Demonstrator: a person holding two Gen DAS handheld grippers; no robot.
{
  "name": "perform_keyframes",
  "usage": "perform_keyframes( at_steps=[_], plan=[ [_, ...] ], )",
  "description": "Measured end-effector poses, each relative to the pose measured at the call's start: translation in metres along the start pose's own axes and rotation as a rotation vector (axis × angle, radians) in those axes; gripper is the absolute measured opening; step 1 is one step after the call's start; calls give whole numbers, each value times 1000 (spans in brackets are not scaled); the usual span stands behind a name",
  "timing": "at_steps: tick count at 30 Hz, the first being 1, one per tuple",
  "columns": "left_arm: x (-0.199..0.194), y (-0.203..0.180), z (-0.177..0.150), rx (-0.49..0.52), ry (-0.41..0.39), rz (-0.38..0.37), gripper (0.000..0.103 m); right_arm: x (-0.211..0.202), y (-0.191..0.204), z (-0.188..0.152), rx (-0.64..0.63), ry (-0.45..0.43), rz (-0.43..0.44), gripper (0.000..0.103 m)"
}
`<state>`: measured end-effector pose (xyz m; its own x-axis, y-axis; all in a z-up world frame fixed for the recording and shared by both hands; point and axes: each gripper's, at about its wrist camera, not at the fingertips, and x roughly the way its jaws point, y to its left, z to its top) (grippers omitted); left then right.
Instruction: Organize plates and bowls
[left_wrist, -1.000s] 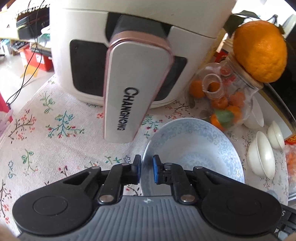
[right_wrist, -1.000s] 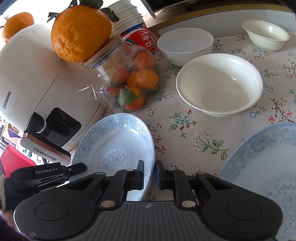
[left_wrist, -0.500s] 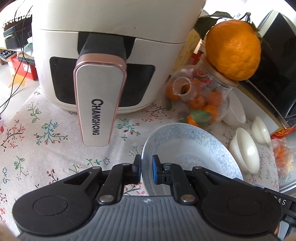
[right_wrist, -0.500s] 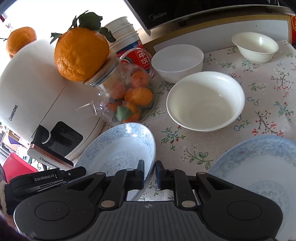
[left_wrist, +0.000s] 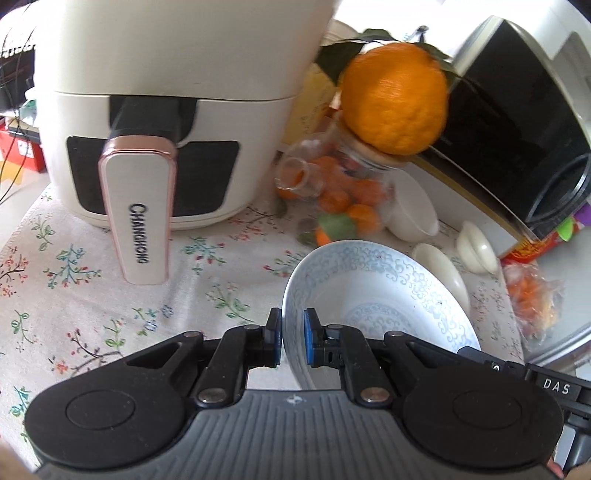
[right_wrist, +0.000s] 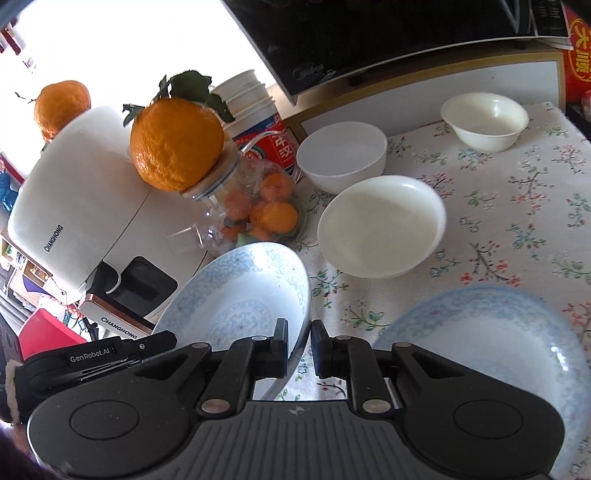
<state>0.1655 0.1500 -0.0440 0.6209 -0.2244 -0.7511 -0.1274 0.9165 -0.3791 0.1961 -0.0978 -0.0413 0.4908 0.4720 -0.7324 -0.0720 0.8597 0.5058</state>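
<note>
A blue-patterned plate (left_wrist: 376, 295) is held tilted above the floral tablecloth by both grippers. My left gripper (left_wrist: 293, 341) is shut on its left rim. My right gripper (right_wrist: 299, 349) is shut on the opposite rim of the same plate (right_wrist: 240, 295). A second blue-patterned plate (right_wrist: 498, 332) lies flat on the cloth at the lower right. A large white bowl (right_wrist: 382, 227) sits behind it, with a white bowl (right_wrist: 341, 157) and a smaller white bowl (right_wrist: 484, 120) farther back.
A white air fryer (left_wrist: 166, 122) stands at the left. A glass jar of oranges (right_wrist: 258, 206) with a big orange (right_wrist: 177, 147) on top stands beside it. A microwave (left_wrist: 524, 122) is at the back right, paper cups (right_wrist: 251, 99) behind the jar.
Both grippers have lifted the plate off the cloth and tilted it; the views have risen and pulled back from the air fryer and jar.
</note>
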Motion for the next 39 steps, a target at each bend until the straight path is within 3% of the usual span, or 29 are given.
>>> perform_keyframes(
  at_steps=[20, 39],
  plan=[
    [8, -75, -36, 183, 56, -108, 10, -73, -56, -11, 57, -6, -85, 13],
    [31, -121, -67, 347, 95, -68, 10, -86, -96, -22, 113, 52, -200, 13]
  ],
)
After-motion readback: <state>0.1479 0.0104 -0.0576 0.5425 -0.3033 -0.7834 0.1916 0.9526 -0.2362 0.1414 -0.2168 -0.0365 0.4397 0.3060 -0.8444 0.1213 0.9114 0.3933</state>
